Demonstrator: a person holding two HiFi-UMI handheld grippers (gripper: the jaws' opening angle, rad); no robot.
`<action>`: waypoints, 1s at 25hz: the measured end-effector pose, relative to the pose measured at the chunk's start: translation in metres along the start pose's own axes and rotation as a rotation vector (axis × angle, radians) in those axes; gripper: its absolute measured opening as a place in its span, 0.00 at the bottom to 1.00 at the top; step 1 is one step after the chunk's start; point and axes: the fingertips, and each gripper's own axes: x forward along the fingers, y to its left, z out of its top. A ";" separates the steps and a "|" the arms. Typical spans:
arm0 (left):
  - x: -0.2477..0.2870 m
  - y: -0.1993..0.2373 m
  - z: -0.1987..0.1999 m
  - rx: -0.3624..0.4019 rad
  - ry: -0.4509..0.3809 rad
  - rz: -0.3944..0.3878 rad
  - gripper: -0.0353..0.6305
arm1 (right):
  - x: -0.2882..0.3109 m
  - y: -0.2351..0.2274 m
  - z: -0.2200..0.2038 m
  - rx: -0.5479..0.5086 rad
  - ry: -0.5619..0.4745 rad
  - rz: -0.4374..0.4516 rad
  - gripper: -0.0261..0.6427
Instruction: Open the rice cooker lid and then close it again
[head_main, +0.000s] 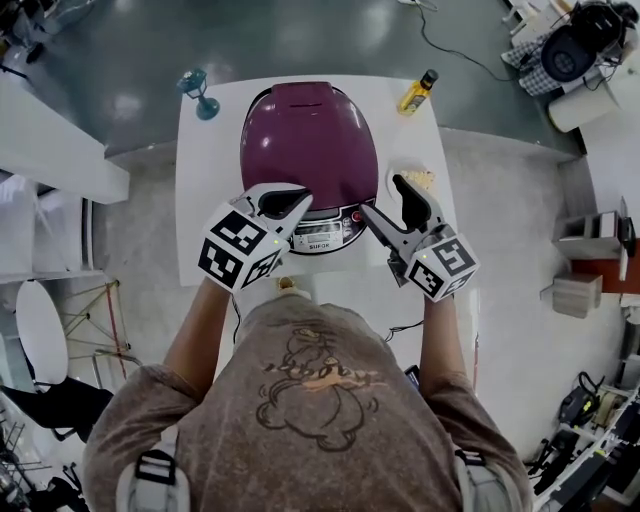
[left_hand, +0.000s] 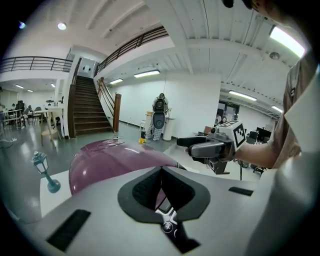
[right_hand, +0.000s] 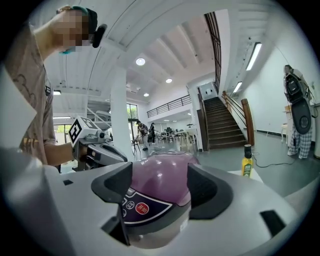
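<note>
The purple rice cooker (head_main: 308, 140) stands on the white table (head_main: 205, 170) with its lid down. Its control panel (head_main: 325, 232) faces me. My left gripper (head_main: 288, 203) hovers over the front left of the lid, its jaws shut with nothing between them; in the left gripper view the tips (left_hand: 161, 171) meet above the purple lid (left_hand: 110, 157). At the cooker's front right, my right gripper (head_main: 388, 208) is open and apart from the cooker. The right gripper view looks between the wide jaws of the right gripper (right_hand: 160, 172) onto the panel (right_hand: 142, 207).
A teal lantern figure (head_main: 197, 93) stands at the table's back left. A yellow bottle (head_main: 417, 92) is at the back right. A round dish (head_main: 415, 180) sits just right of the cooker, close to my right gripper. The table's edge is near my body.
</note>
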 end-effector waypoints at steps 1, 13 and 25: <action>-0.001 -0.001 0.000 -0.002 -0.003 0.008 0.09 | -0.002 0.002 -0.001 -0.001 -0.001 0.004 0.54; -0.013 -0.051 -0.011 -0.057 -0.055 0.138 0.09 | -0.068 0.017 -0.008 -0.004 -0.026 0.040 0.45; -0.073 -0.090 -0.037 -0.110 -0.298 0.311 0.09 | -0.112 0.047 -0.027 0.004 -0.115 0.032 0.24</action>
